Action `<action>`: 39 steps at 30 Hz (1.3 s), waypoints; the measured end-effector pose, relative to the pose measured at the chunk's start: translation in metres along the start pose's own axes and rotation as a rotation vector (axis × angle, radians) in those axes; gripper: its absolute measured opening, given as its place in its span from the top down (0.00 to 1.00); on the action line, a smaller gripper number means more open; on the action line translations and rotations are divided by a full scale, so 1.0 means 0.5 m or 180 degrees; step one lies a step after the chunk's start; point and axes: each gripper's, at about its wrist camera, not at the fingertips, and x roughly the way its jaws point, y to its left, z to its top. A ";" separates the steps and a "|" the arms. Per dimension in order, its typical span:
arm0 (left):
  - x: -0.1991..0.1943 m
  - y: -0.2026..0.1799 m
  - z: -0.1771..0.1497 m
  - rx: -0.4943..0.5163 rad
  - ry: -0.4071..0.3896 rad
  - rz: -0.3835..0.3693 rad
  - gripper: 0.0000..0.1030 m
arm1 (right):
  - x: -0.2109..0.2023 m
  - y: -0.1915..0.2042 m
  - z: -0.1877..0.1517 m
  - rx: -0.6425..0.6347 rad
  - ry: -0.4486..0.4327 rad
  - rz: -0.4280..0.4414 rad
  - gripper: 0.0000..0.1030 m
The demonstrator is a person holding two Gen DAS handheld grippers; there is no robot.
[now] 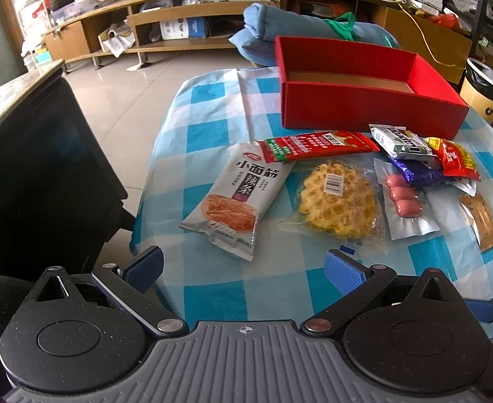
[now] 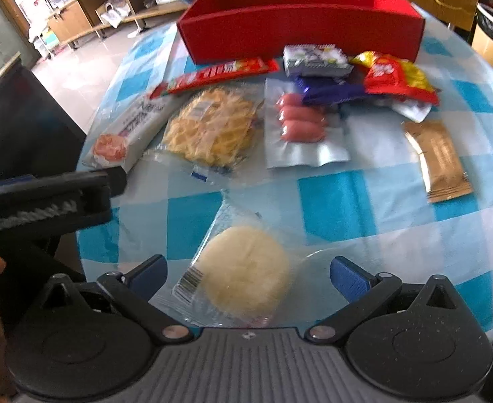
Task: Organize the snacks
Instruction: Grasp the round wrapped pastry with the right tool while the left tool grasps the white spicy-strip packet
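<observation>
Pale round bun (image 2: 246, 268): nearest the lens in the right wrist view, sealed in clear wrap, lying between the spread jaws of the right gripper (image 2: 248, 277). Neither pad touches it. It looks placed for the next grasp, though nothing has closed on it yet.

Left gripper (image 1: 243, 268): jaws released and wide apart, holding nothing, hovering over the near edge of the checked cloth (image 1: 212, 107) that covers the surface. The open span probably readies it for a flat packet.

White gluten-strip packet (image 1: 236, 198): just ahead of the left jaws and slightly to their left, lying flat and slanted, its top corner tucked under the long red stick packet (image 1: 316, 146).

Waffle in clear wrap (image 1: 337, 198): ahead of the left jaws, toward their right pad, barcode label up.

Sausage pouch (image 1: 402, 198): farther right, beyond the right pad, three pink sausages in a clear-and-silver pouch.

Small pile: to the right and farther off, a white-green packet (image 1: 399, 141), a purple packet (image 1: 414, 169) and a red-yellow packet (image 1: 456, 161) overlap one another, so they would need lifting from the top down.

Brown sachet (image 1: 481, 221): far right, apart from the pile.

Red box (image 1: 363, 107): beyond all the snacks, open-topped and seemingly empty, likely the place they are meant to go.
</observation>
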 end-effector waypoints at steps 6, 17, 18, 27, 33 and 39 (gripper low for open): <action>0.004 0.030 0.007 -0.0156 0.0017 -0.0029 0.00 | 0.030 -0.026 -0.003 0.0131 0.0242 -0.0064 0.04; 0.018 0.051 0.057 0.0219 -0.0044 -0.0039 0.00 | 0.024 -0.089 0.023 -0.0478 0.0280 -0.0389 0.14; 0.023 0.046 0.064 0.0316 -0.0053 -0.0021 0.00 | 0.026 -0.090 0.024 -0.0526 0.0289 -0.0374 0.14; 0.141 -0.015 0.115 0.0939 0.0359 -0.0057 0.04 | 0.041 -0.086 0.029 -0.0713 0.0303 -0.0357 0.03; 0.211 -0.019 0.133 0.1037 0.0666 0.0023 0.03 | 0.036 -0.088 0.030 -0.0779 0.0283 -0.0303 0.03; 0.235 0.022 0.144 0.0592 0.0912 -0.0155 0.03 | 0.014 -0.126 0.047 -0.0555 0.0196 -0.0181 0.18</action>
